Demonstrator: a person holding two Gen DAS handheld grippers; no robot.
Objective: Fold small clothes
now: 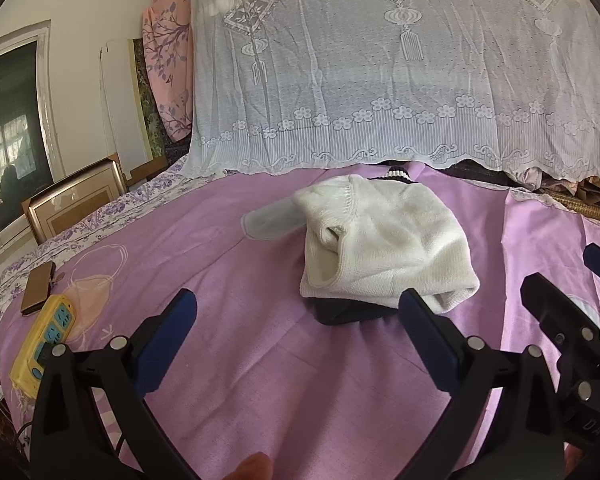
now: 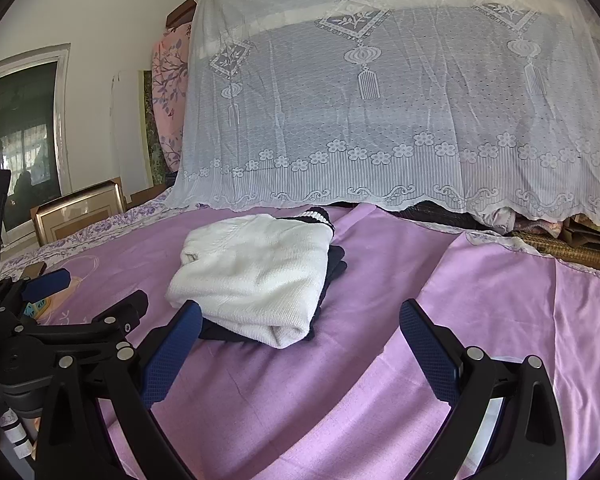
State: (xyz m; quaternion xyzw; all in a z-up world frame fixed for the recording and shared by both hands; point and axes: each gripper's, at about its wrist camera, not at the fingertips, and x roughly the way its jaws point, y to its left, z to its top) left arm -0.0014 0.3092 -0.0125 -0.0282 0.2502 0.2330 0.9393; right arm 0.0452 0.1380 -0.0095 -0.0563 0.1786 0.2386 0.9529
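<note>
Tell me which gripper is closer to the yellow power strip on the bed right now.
Left. The left gripper hangs open just beside the yellow power strip, which lies at the bed's left edge. The right gripper, also open, sits on the far side of the left one, in front of the folded white sweater.

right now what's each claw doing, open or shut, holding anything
Left claw: open, holding nothing, short of the folded white sweater.
Right claw: open, holding nothing, above the purple sheet.

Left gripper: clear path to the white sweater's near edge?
Probably yes. The left gripper is open, and only bare purple sheet lies between it and the white sweater; the right gripper sits off to the side.
</note>
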